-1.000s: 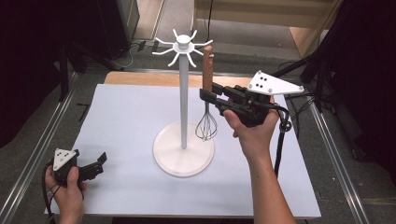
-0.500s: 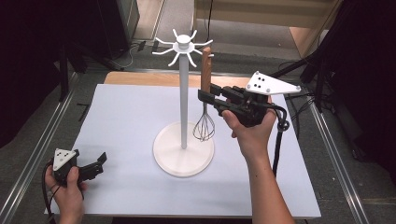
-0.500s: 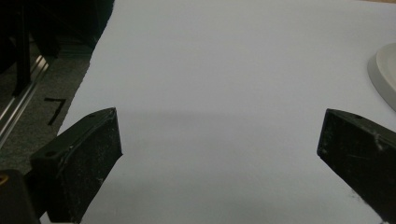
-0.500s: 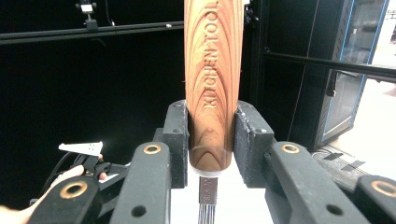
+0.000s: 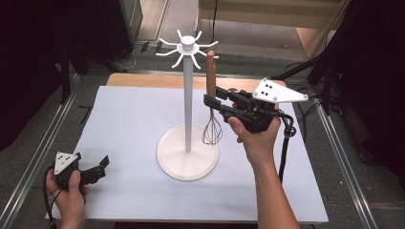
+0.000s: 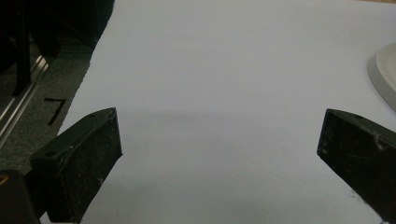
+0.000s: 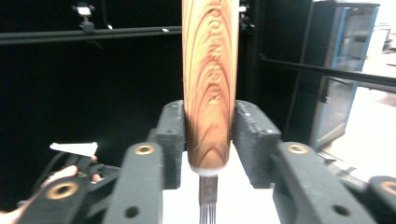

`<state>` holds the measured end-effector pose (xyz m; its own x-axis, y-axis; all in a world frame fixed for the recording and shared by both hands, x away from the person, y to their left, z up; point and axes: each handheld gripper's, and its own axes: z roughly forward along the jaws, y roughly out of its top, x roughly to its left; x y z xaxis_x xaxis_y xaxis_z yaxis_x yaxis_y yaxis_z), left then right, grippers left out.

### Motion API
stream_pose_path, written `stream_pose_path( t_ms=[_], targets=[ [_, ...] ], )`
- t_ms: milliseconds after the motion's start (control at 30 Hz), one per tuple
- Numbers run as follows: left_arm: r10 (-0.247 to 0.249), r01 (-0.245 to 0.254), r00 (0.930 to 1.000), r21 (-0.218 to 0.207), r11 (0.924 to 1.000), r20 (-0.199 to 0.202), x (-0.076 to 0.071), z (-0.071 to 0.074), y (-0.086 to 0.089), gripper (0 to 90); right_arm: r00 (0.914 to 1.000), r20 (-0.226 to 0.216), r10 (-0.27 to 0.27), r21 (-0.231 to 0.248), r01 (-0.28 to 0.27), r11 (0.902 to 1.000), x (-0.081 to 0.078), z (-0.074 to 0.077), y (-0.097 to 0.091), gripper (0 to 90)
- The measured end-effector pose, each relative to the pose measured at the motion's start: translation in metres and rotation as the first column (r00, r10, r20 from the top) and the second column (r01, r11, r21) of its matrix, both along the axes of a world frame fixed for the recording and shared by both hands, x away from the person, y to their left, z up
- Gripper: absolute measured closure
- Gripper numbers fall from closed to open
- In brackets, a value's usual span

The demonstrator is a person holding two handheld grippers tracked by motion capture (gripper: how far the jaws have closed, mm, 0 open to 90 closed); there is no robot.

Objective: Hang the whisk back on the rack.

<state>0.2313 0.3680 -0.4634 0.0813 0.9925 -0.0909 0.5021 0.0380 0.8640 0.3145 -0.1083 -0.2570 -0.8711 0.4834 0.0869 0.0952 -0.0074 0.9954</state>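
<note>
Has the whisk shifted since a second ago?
No. In the high view the whisk hangs at the same spot beside the stand's pole, wire end above the round base, between the right hand-held gripper jaws, which have just been opening.

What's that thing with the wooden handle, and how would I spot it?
Start at the tall white stand on the white table. Right beside its pole hangs a whisk, between the right gripper jaws. Its brown wooden handle and wire loops set it apart.

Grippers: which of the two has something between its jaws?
The right gripper: the whisk's wooden handle stands between its jaws, which have just been opening. The left gripper has open jaws over bare white table.
</note>
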Motion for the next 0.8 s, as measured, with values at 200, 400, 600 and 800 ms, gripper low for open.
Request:
stream_pose_path(
  t_ms=[200, 400, 600, 800],
  targets=[
    [-0.001, 0.001, 1.0000, 0.003, 1.0000, 0.001, 0.000, 0.000, 0.000, 0.3, 0.9992, 0.004, -0.039, 0.004, 0.039, 0.9992, -0.002, -0.005, -0.005, 45.5],
    [0.001, -0.001, 1.0000, 0.003, 1.0000, 0.003, 0.000, 0.000, 0.000, 0.3, 0.9907, 0.012, -0.136, -0.022, 0.136, 0.9905, -0.006, -0.012, -0.009, 26.7],
    [0.000, 0.000, 1.0000, 0.004, 1.0000, 0.001, 0.000, 0.000, 0.000, 0.3, 0.9782, -0.010, -0.207, -0.040, 0.207, 0.9776, -0.007, -0.023, -0.013, 7.6],
    [0.001, -0.001, 1.0000, 0.004, 1.0000, 0.003, 0.000, 0.000, 0.000, 0.3, 0.9622, -0.026, -0.271, -0.051, 0.270, 0.9617, -0.008, -0.033, -0.019, 0.0]
  ],
)
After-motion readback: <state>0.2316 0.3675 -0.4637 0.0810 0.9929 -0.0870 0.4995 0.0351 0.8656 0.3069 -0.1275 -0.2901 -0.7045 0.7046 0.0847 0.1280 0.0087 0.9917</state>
